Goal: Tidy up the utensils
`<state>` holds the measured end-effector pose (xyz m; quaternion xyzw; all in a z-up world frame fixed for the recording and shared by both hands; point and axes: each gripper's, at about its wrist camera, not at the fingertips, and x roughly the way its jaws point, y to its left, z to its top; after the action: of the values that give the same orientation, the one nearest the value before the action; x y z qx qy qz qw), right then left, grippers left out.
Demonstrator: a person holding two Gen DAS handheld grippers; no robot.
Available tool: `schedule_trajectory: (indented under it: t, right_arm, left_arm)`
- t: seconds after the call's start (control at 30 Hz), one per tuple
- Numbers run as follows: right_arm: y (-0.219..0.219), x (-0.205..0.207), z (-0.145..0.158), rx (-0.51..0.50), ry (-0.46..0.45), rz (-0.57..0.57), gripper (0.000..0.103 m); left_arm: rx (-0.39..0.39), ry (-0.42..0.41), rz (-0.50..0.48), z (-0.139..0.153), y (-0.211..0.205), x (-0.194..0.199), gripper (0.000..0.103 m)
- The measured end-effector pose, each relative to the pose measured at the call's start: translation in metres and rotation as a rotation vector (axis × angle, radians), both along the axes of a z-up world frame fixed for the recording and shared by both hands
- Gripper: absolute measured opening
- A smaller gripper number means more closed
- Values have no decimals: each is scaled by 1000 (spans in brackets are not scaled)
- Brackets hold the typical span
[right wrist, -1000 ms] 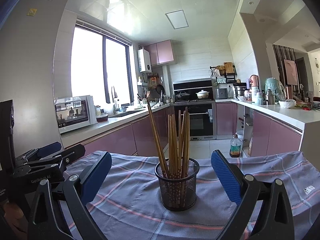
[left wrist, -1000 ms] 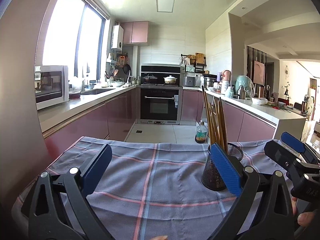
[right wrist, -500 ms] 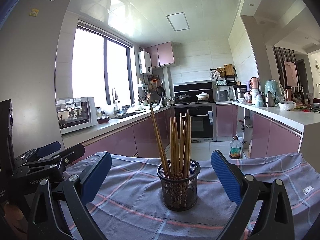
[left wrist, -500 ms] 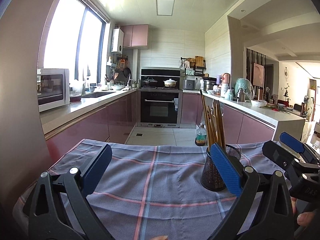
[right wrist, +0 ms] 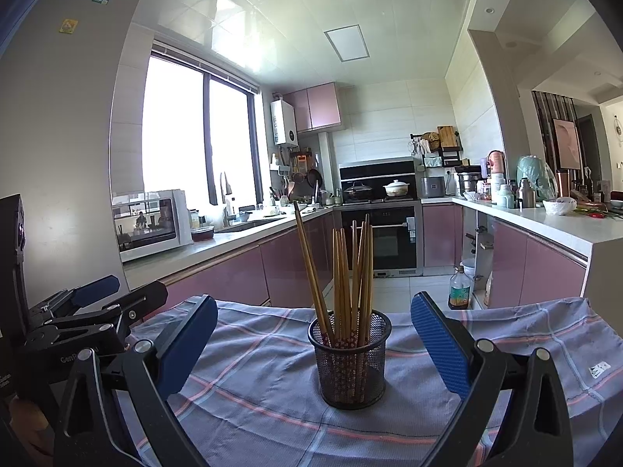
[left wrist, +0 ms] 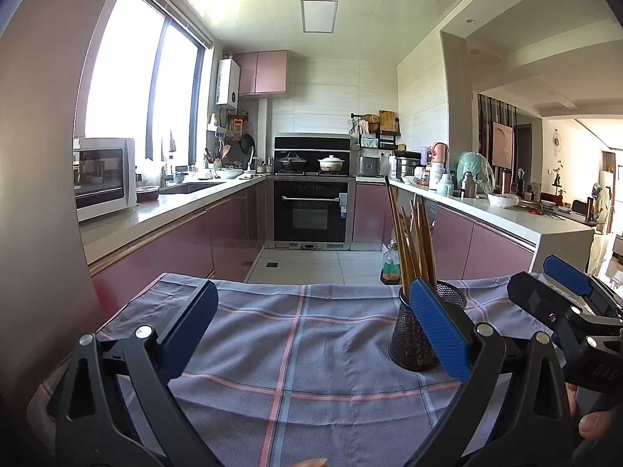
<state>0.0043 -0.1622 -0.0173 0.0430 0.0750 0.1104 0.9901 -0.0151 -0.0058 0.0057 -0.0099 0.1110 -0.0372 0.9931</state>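
Both pairs of blue-padded fingers are spread wide and hold nothing. On my left, the left gripper [left wrist: 313, 329] hovers low over the grey-blue checked tablecloth with pink stripes [left wrist: 303, 354], level and pointing toward the kitchen; one fingertip of my hand shows at the lower right edge of its view. Between my two tools, slightly right of the left one's centre, stands one round black wire-mesh holder [right wrist: 349, 358], upright on the cloth. In it I count roughly nine brown wooden chopsticks [right wrist: 352, 272], though they overlap too much to be sure; one leans out to the left, the others stand close together. My right gripper [right wrist: 313, 330] frames the holder squarely between its spread pads without touching it, also level and low.

Compared with a second ago, the holder sits a little farther from both cameras and lower in the frames, so both hands have eased back slightly. The finger spread is unchanged.

Beyond the table, one white microwave [left wrist: 103, 177] rests on the left counter.
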Motion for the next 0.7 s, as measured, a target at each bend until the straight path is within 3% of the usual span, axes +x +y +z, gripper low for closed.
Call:
schedule_trajectory:
  t: [0.7]
  right_arm:
    - [0, 1, -1, 3, -2, 0, 96]
  left_arm:
    - [-1, 3, 3, -1, -2, 0, 97]
